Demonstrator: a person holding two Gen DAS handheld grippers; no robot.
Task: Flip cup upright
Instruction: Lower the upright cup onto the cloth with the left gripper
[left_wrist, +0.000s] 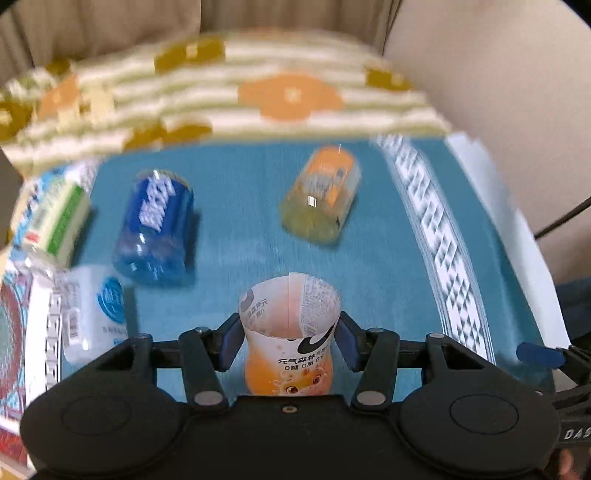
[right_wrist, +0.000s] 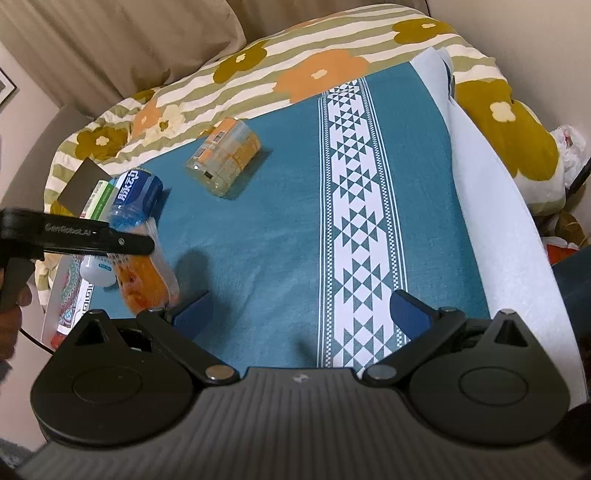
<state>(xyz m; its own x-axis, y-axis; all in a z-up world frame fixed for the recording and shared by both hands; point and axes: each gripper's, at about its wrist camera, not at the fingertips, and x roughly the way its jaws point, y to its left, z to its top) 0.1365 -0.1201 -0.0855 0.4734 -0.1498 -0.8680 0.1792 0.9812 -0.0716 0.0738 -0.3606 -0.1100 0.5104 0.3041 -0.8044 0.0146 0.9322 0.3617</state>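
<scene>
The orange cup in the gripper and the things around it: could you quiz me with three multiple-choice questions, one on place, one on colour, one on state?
1. Where is the orange cup?
A. between the left gripper's fingers
B. on the flowered blanket
C. in the right gripper

2. What colour is the cloth under the cups?
A. red
B. teal
C. black

3. How is the right gripper?
A. shut on a cup
B. open, holding nothing
C. out of view

Answers: 1 A, blue pads press both its sides; 2 B, teal with a white patterned band; 3 B, its fingers stand wide apart over bare cloth.
</scene>
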